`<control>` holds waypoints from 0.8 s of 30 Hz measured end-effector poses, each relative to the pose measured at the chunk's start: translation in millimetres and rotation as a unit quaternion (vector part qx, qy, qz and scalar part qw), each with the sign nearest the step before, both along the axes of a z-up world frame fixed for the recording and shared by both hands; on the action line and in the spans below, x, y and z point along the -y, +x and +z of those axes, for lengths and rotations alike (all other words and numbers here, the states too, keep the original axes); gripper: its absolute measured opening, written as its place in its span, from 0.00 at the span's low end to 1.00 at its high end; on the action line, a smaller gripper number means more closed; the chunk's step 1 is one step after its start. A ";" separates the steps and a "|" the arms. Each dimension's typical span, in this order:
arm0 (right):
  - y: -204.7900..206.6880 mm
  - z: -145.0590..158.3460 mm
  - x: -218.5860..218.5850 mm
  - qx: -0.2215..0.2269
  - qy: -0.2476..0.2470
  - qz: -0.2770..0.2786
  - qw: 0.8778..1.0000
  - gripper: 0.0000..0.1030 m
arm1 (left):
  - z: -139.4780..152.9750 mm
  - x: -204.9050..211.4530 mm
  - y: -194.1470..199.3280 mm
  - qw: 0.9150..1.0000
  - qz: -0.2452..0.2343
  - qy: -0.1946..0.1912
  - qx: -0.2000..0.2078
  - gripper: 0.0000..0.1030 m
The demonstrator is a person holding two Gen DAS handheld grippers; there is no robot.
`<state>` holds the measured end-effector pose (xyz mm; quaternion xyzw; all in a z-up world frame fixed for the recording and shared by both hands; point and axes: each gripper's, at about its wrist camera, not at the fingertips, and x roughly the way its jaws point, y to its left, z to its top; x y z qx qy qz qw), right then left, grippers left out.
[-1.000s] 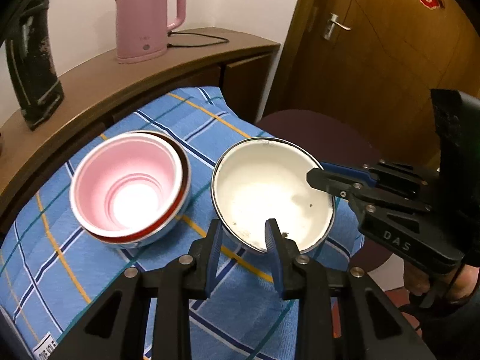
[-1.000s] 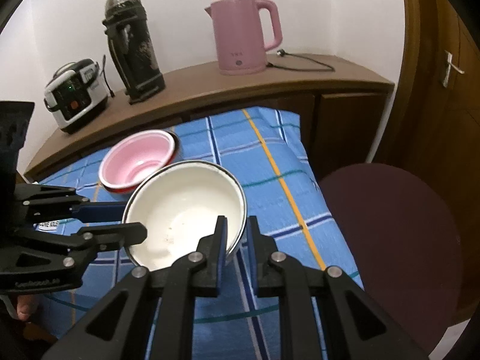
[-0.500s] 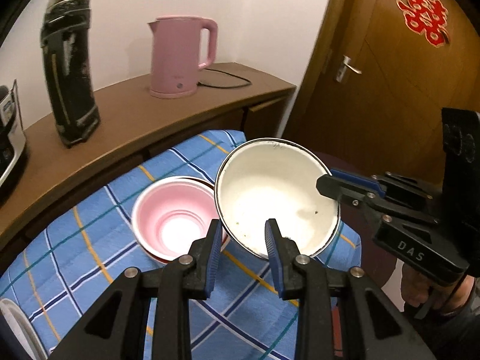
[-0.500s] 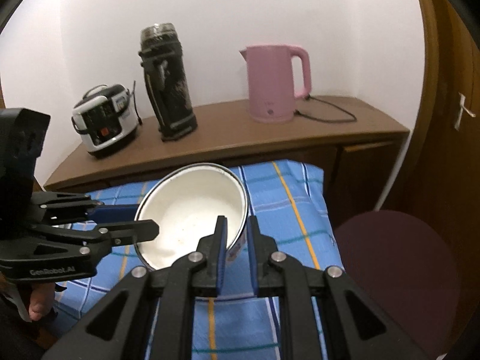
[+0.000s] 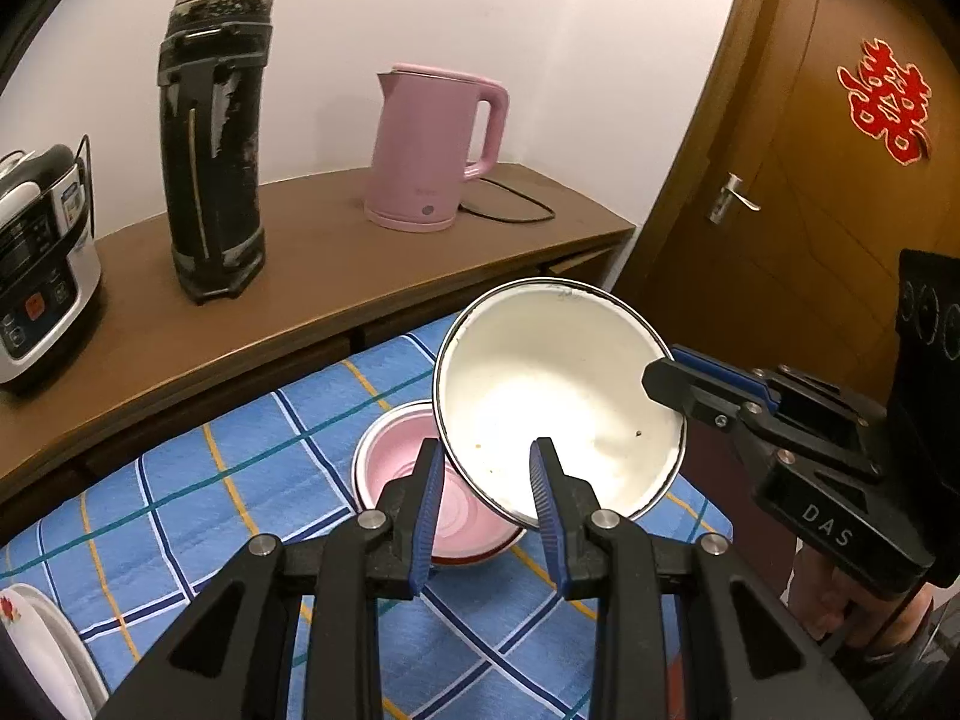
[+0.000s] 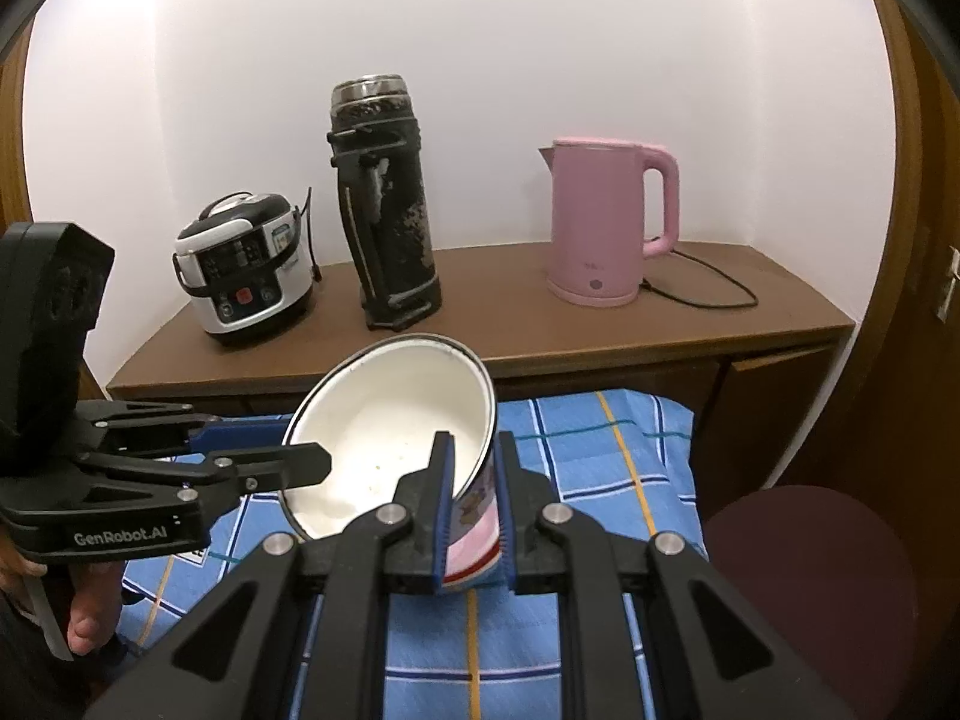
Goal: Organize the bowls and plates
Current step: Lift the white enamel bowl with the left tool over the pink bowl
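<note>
I have lifted the white enamel bowl clear of the blue checked tablecloth; a second ago it sat flat beside the pink bowl, and now it hangs tilted in the air, above and partly over that bowl. My right gripper is closed on the bowl's near wall, one finger inside and one on the painted outside, so it carries the weight. My left gripper has its fingers parted with the bowl's rim between them, the right finger inside the bowl and the left one outside; I cannot tell whether either pad presses the metal, so I count it as a guide and not a hold.

The pink bowl rests nested in a metal-rimmed bowl on the tabletop, right under the lifted one. At the left edge of my left view, part of a white flowered plate shows. The lift means the stacking step is under way: I judge the next move is to level the white bowl and lower it over the pink one. Held by one wall only, it could swing or slip.
</note>
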<state>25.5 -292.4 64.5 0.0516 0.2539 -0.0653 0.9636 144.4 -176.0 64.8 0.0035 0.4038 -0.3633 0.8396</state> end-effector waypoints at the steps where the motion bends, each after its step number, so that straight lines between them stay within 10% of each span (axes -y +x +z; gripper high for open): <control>1: 2.8 0.5 -0.5 0.000 0.000 0.001 1.000 0.13 | -0.2 0.1 1.2 1.000 0.001 0.000 -0.001 0.31; 24: 35.3 -14.0 8.2 -0.027 0.007 -0.001 1.000 0.13 | -11.6 2.0 17.9 1.000 0.012 0.011 -0.018 0.31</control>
